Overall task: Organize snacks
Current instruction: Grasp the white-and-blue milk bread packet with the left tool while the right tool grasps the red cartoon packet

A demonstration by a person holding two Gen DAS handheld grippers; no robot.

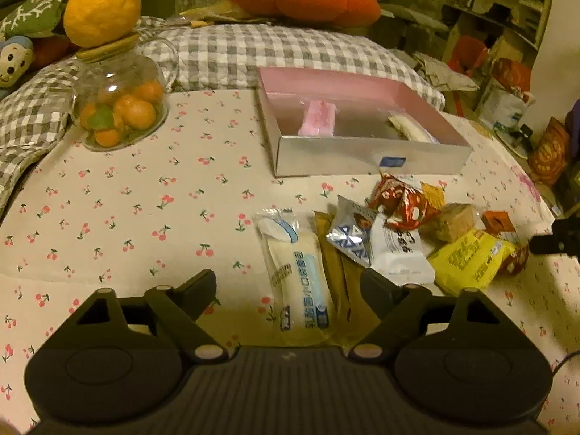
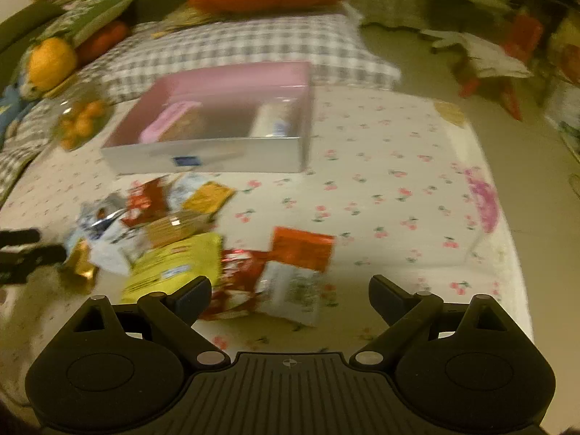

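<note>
We see pink-lined silver box (image 1: 362, 159) open on cherry-print worktop (image 1: 145, 217), pink packet (image 1: 319, 117) and pale packet (image 1: 409, 128) lying flat inside. Loose snack pile in front of box: long white-and-blue packet (image 1: 297, 272) lying lengthwise, gold wrapper (image 1: 333, 264) just beside it, silver-blue pouch (image 1: 349, 235) overlapping white pack (image 1: 398, 250), red wrappers (image 1: 398, 203), yellow packet (image 1: 467, 257), brown block (image 1: 456, 221).

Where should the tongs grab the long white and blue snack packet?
Grip the white and blue packet across its narrow middle, coming down from above. It lies flat and lengthwise between the open left tongs, so its long sides face the fingers.
</note>
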